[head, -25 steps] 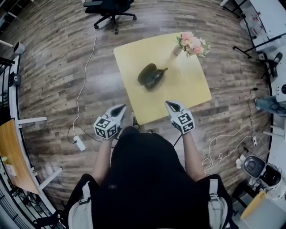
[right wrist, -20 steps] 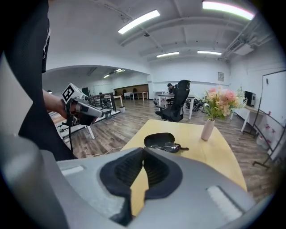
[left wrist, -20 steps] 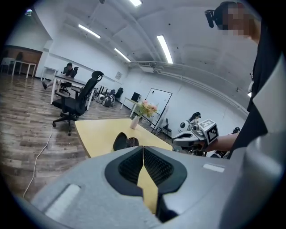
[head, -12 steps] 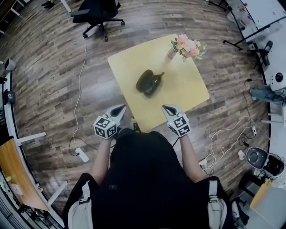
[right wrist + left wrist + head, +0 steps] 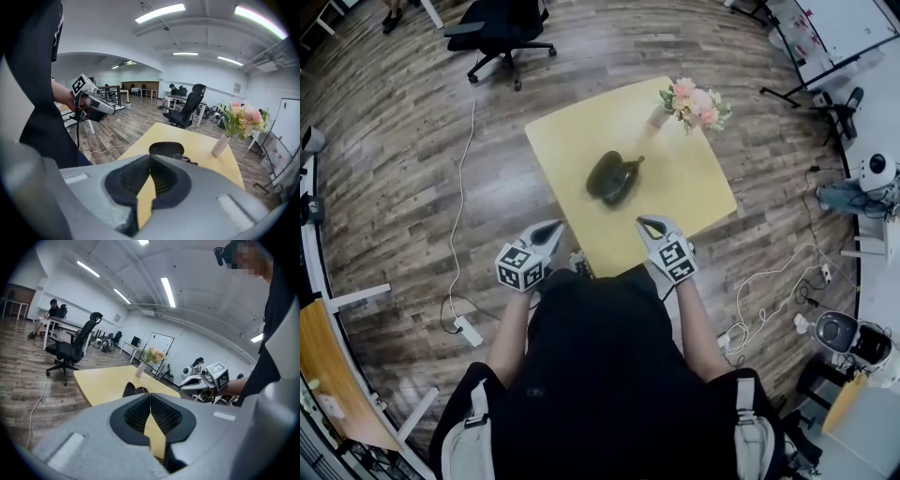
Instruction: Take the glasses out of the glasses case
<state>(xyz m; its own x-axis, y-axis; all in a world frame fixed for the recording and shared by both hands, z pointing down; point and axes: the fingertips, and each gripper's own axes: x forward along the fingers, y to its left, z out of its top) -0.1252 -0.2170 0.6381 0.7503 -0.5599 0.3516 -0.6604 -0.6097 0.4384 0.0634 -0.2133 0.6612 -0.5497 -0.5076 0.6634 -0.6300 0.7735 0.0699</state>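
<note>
A dark glasses case (image 5: 612,177) lies open in the middle of the square yellow table (image 5: 572,141), with black glasses (image 5: 629,171) showing at its right side. The case (image 5: 166,149) and glasses (image 5: 183,160) also show in the right gripper view. In the left gripper view the case (image 5: 134,390) peeks over the jaws. My left gripper (image 5: 553,229) hovers just off the table's near left corner, shut and empty. My right gripper (image 5: 649,224) hangs over the table's near edge, shut and empty. Both are well short of the case.
A vase of pink flowers (image 5: 692,97) stands at the table's far right corner. A black office chair (image 5: 497,28) is beyond the table on the wooden floor. A white cable and power strip (image 5: 467,329) lie on the floor at left; more cables (image 5: 769,291) at right.
Both grippers have stayed close to the body; the right one moved slightly left and forward over the table edge. The view shifted, so the table sits a little lower and left.
</note>
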